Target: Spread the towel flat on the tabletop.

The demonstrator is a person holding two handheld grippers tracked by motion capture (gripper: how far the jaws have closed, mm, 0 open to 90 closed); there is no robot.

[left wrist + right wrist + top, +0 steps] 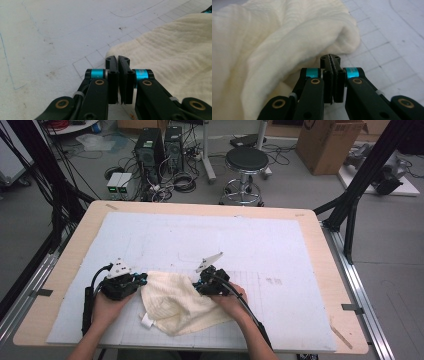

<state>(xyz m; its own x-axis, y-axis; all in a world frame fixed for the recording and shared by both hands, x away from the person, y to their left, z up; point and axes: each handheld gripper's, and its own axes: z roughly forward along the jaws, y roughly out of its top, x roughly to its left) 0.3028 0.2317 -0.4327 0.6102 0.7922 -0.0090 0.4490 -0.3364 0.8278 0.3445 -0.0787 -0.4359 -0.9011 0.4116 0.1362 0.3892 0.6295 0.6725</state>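
Cream towel (175, 302) lying bunched on surface (210, 237); left claw (117, 59) and right claw (330, 58), both closed empty, flanking it, seemingly preparing to grasp.

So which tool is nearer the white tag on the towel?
Left. The left tool sits at the towel's left edge, just above the tag; the right tool is across the towel's top.

A round black stool (246, 160) stands on the floor past the table's far edge, near two computer towers (159, 147).
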